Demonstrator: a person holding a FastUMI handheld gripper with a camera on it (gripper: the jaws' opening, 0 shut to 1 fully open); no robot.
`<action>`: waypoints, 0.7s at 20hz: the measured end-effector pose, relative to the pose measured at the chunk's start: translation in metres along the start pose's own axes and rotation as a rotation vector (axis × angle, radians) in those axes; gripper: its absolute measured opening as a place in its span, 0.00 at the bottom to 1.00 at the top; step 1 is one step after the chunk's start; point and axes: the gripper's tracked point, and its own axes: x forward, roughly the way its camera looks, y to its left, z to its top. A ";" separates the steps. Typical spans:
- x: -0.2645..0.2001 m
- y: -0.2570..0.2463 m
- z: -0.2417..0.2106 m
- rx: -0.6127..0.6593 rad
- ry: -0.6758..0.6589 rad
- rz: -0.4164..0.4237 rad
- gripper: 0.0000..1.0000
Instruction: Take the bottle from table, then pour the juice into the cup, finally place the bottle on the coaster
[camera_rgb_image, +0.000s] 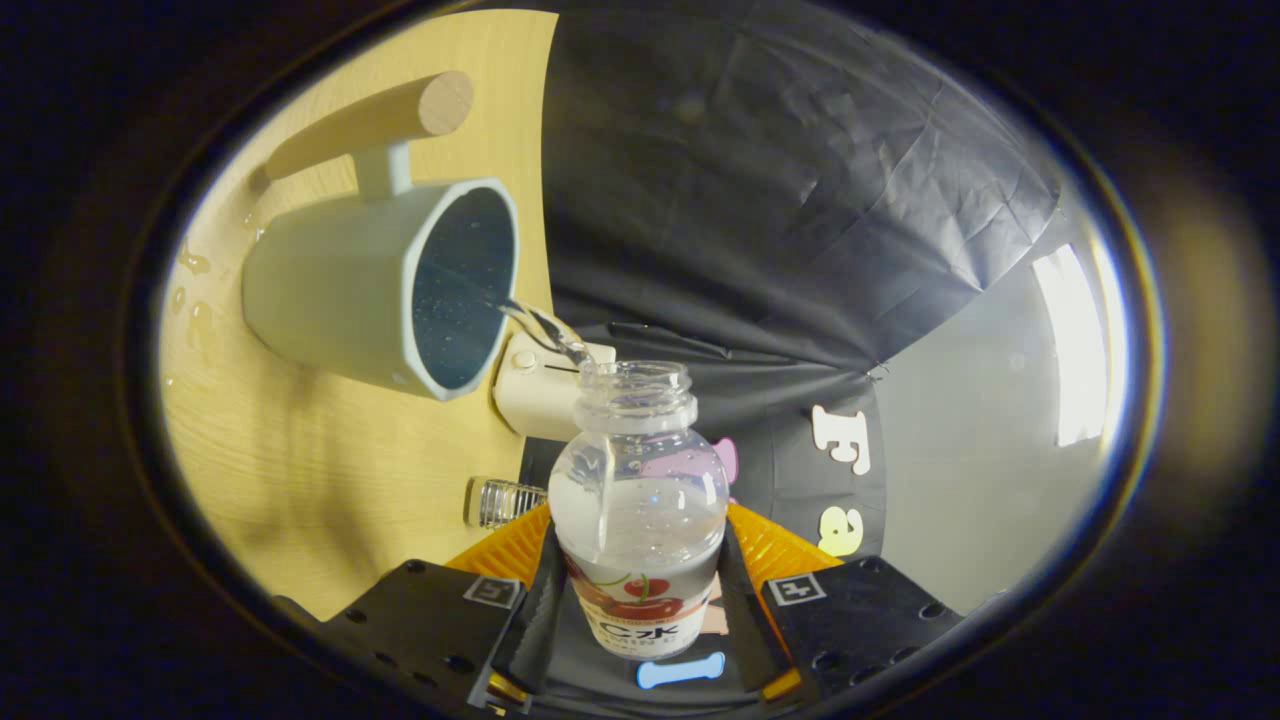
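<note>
My gripper is shut on a clear plastic bottle with a cherry label, one finger pressing on each side of its body. The bottle is tipped over, its open mouth turned toward a pale blue-grey cup with a dark inside. A thin clear stream runs from the mouth over the cup's rim into the cup. The cup stands on the light wooden table, just ahead of the bottle's mouth. A wooden bar handle sticks out from the cup's side on a pale stem.
A small cream-white device stands at the table's edge just behind the bottle's mouth. A clear ribbed cap-like piece lies on the table near the left finger. Water drops dot the wood beside the cup.
</note>
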 end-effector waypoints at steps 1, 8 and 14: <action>0.000 0.000 0.000 -0.004 -0.001 0.000 0.74; 0.003 -0.003 -0.002 -0.030 -0.007 -0.013 0.74; 0.004 -0.006 -0.005 -0.050 -0.008 -0.022 0.74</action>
